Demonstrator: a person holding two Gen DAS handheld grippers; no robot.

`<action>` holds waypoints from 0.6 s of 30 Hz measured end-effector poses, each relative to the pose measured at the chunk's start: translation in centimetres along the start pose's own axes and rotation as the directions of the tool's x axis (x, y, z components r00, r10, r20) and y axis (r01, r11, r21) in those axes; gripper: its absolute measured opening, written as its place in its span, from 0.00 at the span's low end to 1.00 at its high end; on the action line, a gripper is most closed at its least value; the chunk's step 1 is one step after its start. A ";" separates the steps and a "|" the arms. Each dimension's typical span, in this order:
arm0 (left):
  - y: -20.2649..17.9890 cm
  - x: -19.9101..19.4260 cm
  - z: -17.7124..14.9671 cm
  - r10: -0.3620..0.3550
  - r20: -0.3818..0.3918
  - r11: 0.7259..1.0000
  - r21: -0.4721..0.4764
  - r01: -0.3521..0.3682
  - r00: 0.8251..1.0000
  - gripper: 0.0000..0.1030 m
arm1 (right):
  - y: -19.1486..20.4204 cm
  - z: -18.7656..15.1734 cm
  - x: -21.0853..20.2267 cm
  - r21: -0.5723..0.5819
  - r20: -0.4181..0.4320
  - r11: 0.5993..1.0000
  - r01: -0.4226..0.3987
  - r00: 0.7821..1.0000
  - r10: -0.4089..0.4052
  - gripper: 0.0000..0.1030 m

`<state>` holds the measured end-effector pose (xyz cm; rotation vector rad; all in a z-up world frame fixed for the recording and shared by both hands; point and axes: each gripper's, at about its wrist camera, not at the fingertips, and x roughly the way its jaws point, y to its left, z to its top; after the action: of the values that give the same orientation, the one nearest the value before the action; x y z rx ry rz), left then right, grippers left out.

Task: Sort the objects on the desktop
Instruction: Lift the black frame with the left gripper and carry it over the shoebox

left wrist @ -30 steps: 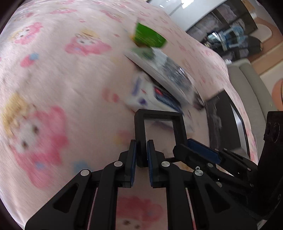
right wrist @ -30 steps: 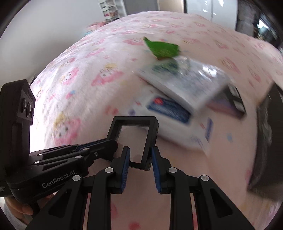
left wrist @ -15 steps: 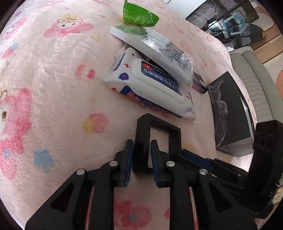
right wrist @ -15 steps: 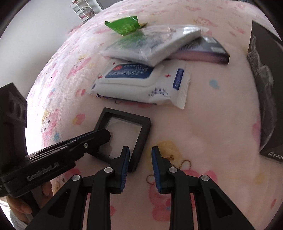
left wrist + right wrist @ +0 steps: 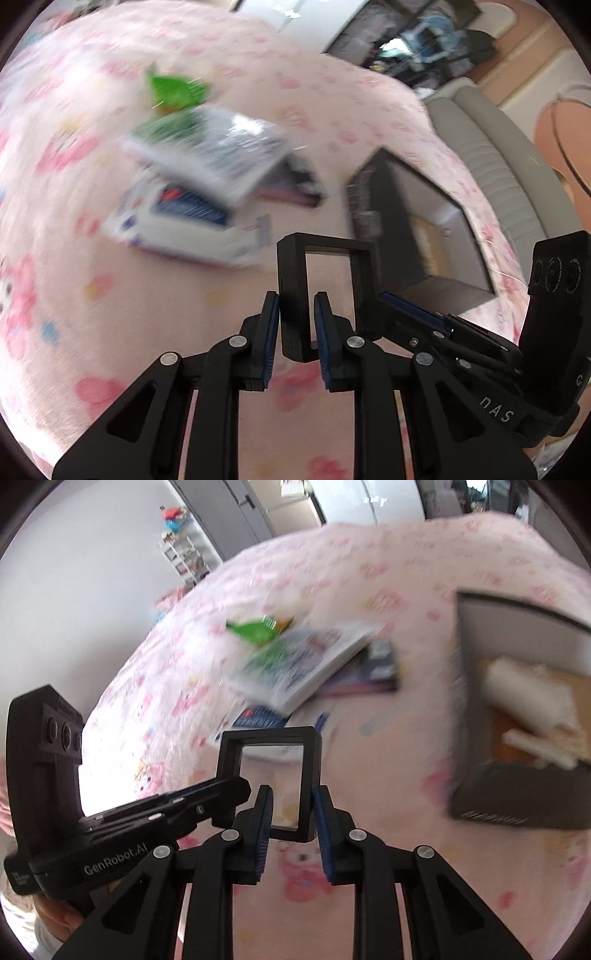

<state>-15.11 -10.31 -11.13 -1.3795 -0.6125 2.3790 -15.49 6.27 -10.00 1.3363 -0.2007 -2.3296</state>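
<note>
A black square frame with a clear window (image 5: 325,280) is held up off the pink blanket by both grippers. My left gripper (image 5: 296,314) is shut on its left bar. My right gripper (image 5: 291,806) is shut across the frame's (image 5: 271,775) near end. The right gripper's fingers (image 5: 406,314) show beside the frame in the left wrist view. An open dark box (image 5: 417,229) with pale items inside lies to the right and also shows in the right wrist view (image 5: 517,709).
A pile lies beyond the frame: a white and blue wipes pack (image 5: 192,221), a clear-wrapped flat pack (image 5: 214,155), a dark flat box (image 5: 295,184) and a green packet (image 5: 173,90). A grey sofa (image 5: 509,155) stands past the bed edge.
Both grippers have lifted the frame off the blanket and tilted up. The view has swung toward the open dark box. The right gripper now clamps the frame.
</note>
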 end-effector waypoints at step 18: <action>-23.1 13.3 7.0 -0.105 -0.090 0.960 0.252 0.125 0.990 0.18 | -18.7 5.9 -12.0 0.134 0.131 0.964 0.230 0.960 -0.247 0.19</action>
<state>-26.19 14.39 -5.97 -1.2776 -0.3390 2.2119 -21.00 27.75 -3.84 1.3068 -0.2367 -2.6600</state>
